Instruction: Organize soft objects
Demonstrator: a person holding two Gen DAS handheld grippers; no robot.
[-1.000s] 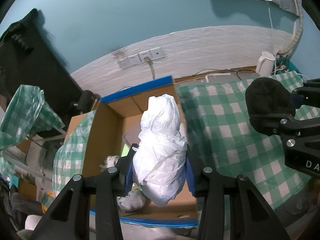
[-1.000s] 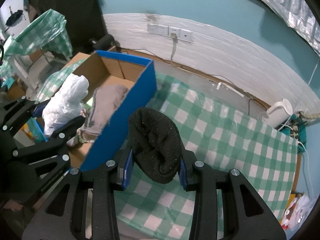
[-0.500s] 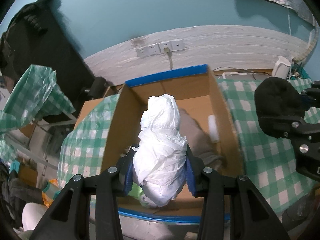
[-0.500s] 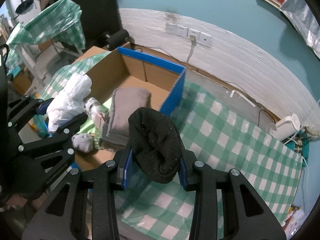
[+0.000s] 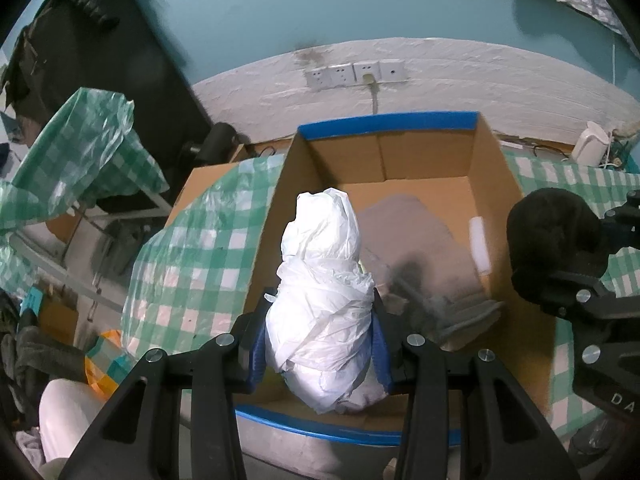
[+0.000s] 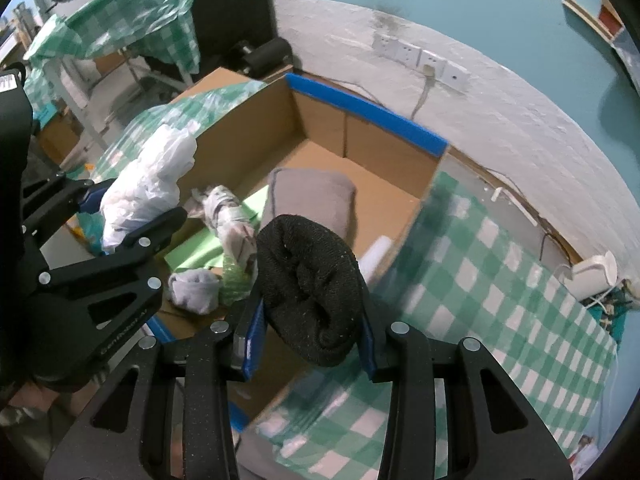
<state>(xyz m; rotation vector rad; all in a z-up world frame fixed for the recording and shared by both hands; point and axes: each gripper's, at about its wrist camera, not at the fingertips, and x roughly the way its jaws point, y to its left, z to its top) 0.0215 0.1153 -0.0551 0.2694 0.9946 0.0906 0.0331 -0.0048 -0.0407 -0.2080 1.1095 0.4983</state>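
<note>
My left gripper [image 5: 318, 344] is shut on a white plastic bundle [image 5: 322, 292] and holds it above the near left part of an open cardboard box [image 5: 384, 156] with blue-taped edges. The bundle also shows in the right wrist view [image 6: 148, 188]. My right gripper [image 6: 308, 340] is shut on a rolled black knit item [image 6: 310, 284], held over the box's near right edge [image 6: 416, 224]; it shows in the left wrist view [image 5: 556, 240] too. Inside the box lie a folded grey cloth [image 6: 312, 200], a patterned roll [image 6: 232, 220], a grey sock ball [image 6: 196, 292] and a green sheet [image 6: 200, 248].
The box stands beside a table with a green checked cloth [image 6: 500, 280]. A white kettle [image 6: 592, 276] stands at its far right. A white wall strip with sockets [image 5: 352, 74] is behind. Checked plastic [image 5: 192, 248] drapes left of the box, with clutter on the floor.
Both grippers have moved left and forward over the box with their loads still held. The box interior and its contents have come into fuller view.
</note>
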